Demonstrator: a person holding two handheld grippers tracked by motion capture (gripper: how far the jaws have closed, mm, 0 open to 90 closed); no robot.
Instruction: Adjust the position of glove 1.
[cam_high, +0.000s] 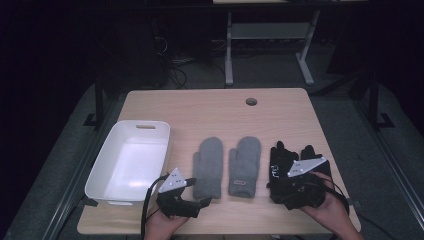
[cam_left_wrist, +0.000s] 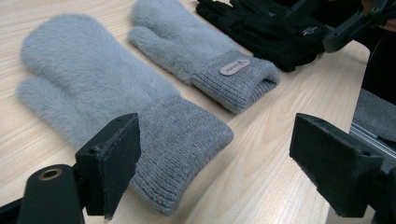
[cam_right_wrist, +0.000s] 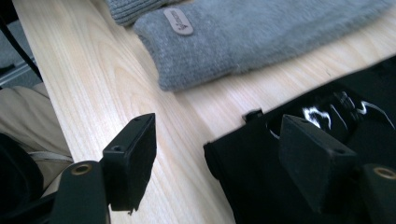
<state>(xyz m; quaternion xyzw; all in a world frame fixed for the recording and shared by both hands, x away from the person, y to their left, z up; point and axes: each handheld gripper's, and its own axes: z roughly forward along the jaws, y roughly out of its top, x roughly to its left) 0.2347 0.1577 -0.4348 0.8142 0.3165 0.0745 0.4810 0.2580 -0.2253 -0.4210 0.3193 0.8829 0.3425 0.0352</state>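
Observation:
Two grey mittens lie side by side mid-table, cuffs toward me: the left mitten (cam_high: 207, 167) (cam_left_wrist: 93, 79) and the right mitten (cam_high: 245, 165) (cam_left_wrist: 196, 46) (cam_right_wrist: 261, 42), which has a small label on its cuff. A pair of black gloves (cam_high: 284, 162) (cam_left_wrist: 271, 28) (cam_right_wrist: 252, 186) lies to their right. My left gripper (cam_high: 200, 202) (cam_left_wrist: 217, 163) is open just short of the left mitten's cuff. My right gripper (cam_high: 287, 192) (cam_right_wrist: 224, 158) is open at the black gloves' cuff, whose edge lies between the jaws.
An empty white bin (cam_high: 100, 175) sits at the table's left side. The wooden table (cam_high: 210, 110) has a cable hole (cam_high: 251, 101) near the far edge. Its front edge runs close under both hands. Beyond the table stands a desk frame (cam_high: 270, 35).

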